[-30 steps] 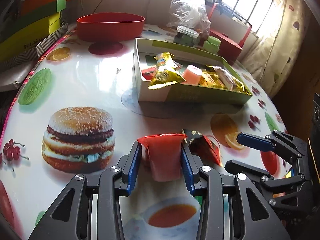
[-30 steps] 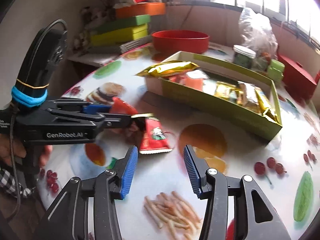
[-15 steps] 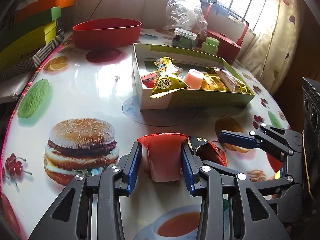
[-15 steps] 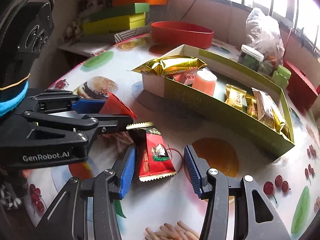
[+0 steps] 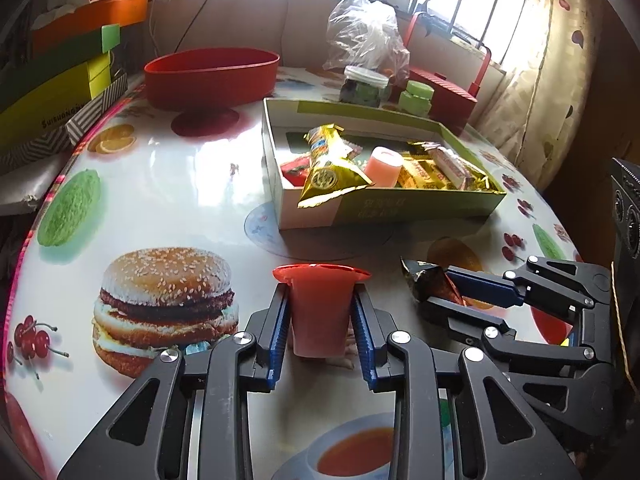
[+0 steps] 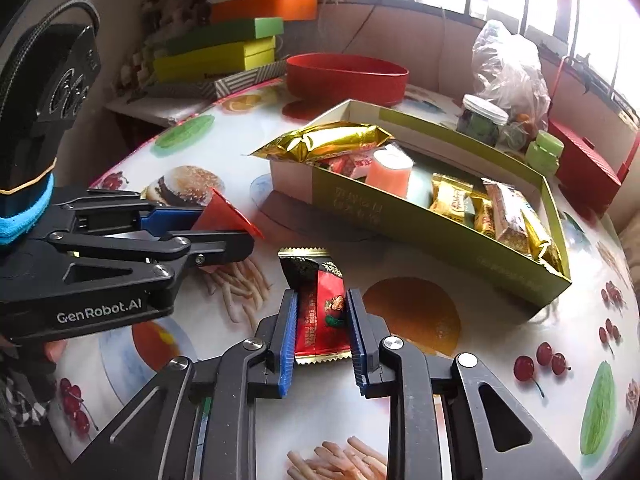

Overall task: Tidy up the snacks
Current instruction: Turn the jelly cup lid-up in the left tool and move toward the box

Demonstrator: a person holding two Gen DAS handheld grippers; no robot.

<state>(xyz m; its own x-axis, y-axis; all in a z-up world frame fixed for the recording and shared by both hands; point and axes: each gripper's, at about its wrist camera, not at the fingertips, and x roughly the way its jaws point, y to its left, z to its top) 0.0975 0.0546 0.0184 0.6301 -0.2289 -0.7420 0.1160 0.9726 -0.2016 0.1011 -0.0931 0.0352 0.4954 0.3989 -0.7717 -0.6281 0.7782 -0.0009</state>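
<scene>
The bench is glossy white, printed with a sesame burger, red cherries, orange slices, green rounds, fries and a cup of amber tea. A pink-red jelly cup with a red lid sits between blue-padded black jaws, and the snack packet is red with a black top and gold crimped edges. The tray is olive green outside and white at one end, holding gold wrappers; behind stand a red bowl and yellow, green and orange boxes.
</scene>
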